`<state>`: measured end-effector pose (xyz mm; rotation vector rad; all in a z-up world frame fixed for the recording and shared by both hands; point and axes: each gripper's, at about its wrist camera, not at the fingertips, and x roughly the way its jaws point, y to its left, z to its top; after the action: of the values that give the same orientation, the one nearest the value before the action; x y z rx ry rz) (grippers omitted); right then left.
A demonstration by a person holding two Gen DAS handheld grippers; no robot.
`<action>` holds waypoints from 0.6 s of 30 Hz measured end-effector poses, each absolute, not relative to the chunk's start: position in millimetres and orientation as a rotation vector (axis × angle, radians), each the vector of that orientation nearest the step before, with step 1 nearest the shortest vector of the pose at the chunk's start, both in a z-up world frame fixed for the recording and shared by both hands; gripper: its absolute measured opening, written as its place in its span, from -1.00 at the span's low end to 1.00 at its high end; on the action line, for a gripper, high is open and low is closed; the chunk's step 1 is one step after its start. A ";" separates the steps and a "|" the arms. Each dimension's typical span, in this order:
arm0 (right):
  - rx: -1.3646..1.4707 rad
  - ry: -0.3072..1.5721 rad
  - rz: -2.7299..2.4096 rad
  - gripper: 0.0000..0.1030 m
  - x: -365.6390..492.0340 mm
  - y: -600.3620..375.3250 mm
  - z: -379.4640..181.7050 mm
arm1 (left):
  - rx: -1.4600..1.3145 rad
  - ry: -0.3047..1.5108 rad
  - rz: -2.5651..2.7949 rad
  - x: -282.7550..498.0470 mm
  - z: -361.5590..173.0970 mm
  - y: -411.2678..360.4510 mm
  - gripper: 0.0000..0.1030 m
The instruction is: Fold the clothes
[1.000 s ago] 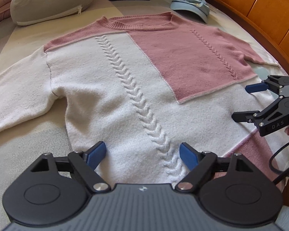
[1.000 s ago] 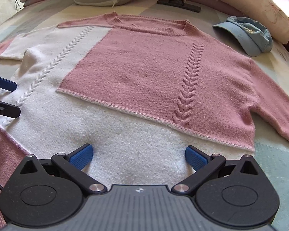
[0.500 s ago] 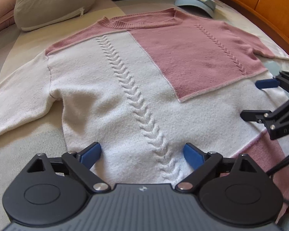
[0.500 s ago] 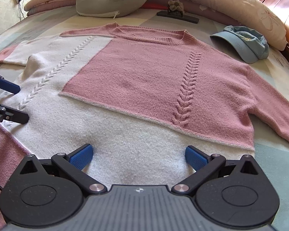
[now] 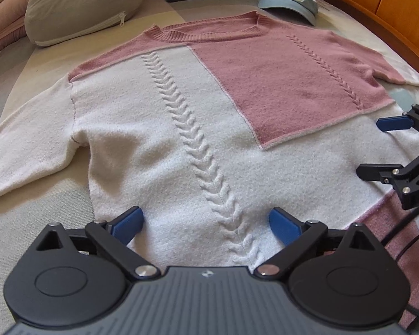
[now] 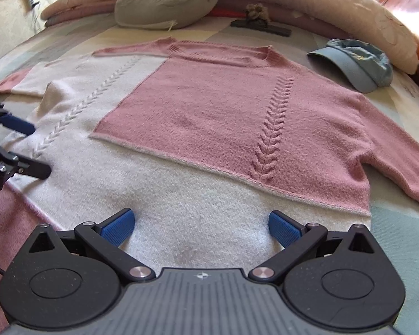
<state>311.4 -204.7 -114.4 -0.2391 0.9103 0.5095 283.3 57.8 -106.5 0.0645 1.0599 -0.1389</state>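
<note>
Both grippers hang spread over the hem end of a pink-and-white sweater laid flat on the bed.

The left gripper point(image 5: 205, 224) has just been opening its jaws; they stand wide with nothing pinched, the white cable-knit panel of the sweater point(image 5: 159, 145) directly below and ahead. The right gripper point(image 6: 201, 227) is spread as wide, empty, over the white hem band, with the pink panel farther ahead. Beyond the collar lie a blue cap point(image 6: 357, 64) and a grey pillow point(image 5: 78, 5), well apart from either gripper.
</note>
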 end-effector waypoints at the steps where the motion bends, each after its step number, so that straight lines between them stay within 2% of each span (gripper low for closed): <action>1: -0.237 0.919 0.517 1.00 313.0 -205.3 -113.8 | 0.064 1.065 -0.137 284.0 -106.2 57.7 0.89; 11: -0.234 0.919 0.488 1.00 309.9 -201.6 -112.7 | 0.070 1.039 -0.133 279.2 -107.9 56.7 0.91; 18: -0.161 0.901 0.392 1.00 288.8 -210.7 -102.2 | 0.086 0.882 -0.177 246.8 -99.0 55.9 0.86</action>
<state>288.8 -210.7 -102.2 -0.1610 0.9007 0.3917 246.8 55.9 -99.0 0.0856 0.8822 -0.1775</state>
